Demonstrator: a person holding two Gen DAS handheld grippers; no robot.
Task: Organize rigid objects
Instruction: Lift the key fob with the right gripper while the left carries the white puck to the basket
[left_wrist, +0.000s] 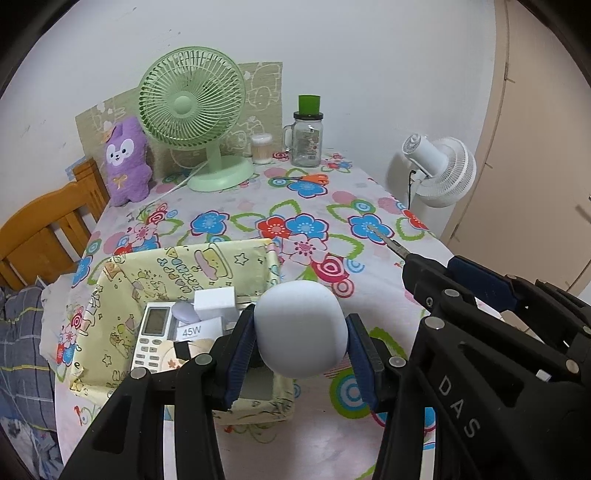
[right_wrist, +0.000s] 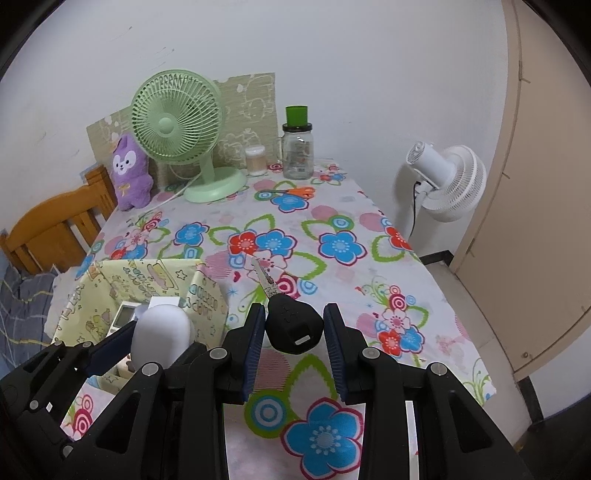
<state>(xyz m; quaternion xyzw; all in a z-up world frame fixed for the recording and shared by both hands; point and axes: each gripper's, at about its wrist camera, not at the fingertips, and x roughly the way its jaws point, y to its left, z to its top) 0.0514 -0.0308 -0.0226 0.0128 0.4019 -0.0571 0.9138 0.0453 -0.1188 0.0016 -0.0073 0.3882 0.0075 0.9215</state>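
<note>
Seen from the left wrist, the left gripper is clamped on a pale rounded case above the near right corner of the yellow fabric bin, where a remote and white boxes lie. Only the right wrist view shows the right gripper squeezed on a black car key, blade pointing away over the floral tablecloth. The cloth's middle lies bare between the bin and the green fan, jar and scissors at the far edge.
</note>
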